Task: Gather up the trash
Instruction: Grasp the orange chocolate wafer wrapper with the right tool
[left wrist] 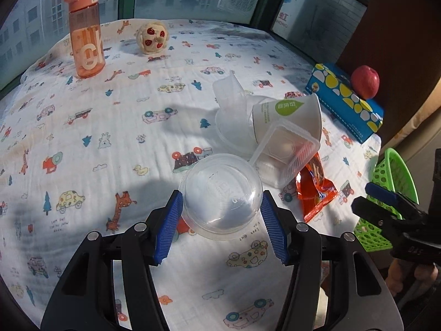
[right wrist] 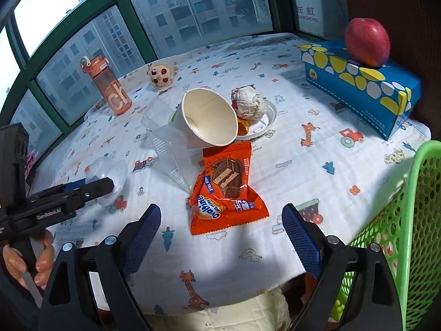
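My left gripper: clamped on a clear plastic dome lid; both blue pads press its sides; the lid is raised a little off the cloth, rim toward me.
My right gripper: jaws wide apart, nothing between the pads; it hangs over the near edge of the table, pointing at the orange snack wrapper.
Orange snack wrapper: flat on the patterned tablecloth, just ahead of my right fingertips, apart from them; its far end reaches under the paper cup.
Paper cup: white, tipped on its side, mouth toward my right camera; it leans on a small white plate.
Crumpled paper: balled up on that plate, beside the cup.
Clear square container: tilted against the cup, its lower edge touching the wrapper; more clear plastic behind it.
Green basket: at my right, off the table's edge, just beside my right gripper's outer finger.
Blue tissue box: at the far right of the table; a red apple sits on it.
Orange water bottle: upright at the far left, well apart from the trash.
Round plush toy: near the bottle, by the window.
My hand: wrapped around the left gripper's handle, seen in the right camera.
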`<move>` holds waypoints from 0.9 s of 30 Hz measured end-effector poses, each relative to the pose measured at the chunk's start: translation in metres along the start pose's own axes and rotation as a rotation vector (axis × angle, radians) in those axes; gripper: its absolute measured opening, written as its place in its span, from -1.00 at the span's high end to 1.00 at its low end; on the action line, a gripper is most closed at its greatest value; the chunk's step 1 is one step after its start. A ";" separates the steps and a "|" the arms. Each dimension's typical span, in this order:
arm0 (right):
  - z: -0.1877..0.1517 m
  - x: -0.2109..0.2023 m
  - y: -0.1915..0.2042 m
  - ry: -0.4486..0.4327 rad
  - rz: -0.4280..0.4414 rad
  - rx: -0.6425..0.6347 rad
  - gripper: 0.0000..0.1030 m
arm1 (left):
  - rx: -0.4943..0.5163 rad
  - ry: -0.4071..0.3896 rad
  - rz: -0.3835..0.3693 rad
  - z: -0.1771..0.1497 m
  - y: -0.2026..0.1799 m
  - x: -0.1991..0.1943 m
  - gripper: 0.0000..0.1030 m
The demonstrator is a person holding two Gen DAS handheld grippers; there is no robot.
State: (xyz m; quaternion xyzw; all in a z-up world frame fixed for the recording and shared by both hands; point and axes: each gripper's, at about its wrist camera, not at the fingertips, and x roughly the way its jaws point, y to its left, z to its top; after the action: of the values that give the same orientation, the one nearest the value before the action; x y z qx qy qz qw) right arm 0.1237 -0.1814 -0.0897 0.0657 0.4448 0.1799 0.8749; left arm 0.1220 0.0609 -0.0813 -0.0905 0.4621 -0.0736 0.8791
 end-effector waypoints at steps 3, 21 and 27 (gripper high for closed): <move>0.005 0.016 -0.002 0.028 0.011 0.001 -0.69 | -0.016 -0.016 -0.012 0.003 0.005 -0.008 -0.11; 0.008 0.072 0.000 0.116 -0.057 -0.060 -0.64 | -0.048 -0.015 -0.028 0.009 0.016 -0.008 -0.11; 0.003 0.068 0.003 0.112 -0.116 -0.089 -0.36 | -0.047 -0.016 -0.034 0.009 0.012 -0.008 -0.11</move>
State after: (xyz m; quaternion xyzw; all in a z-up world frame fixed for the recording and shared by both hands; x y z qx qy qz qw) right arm 0.1626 -0.1531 -0.1386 -0.0091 0.4878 0.1519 0.8596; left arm 0.1253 0.0752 -0.0724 -0.1197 0.4550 -0.0768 0.8791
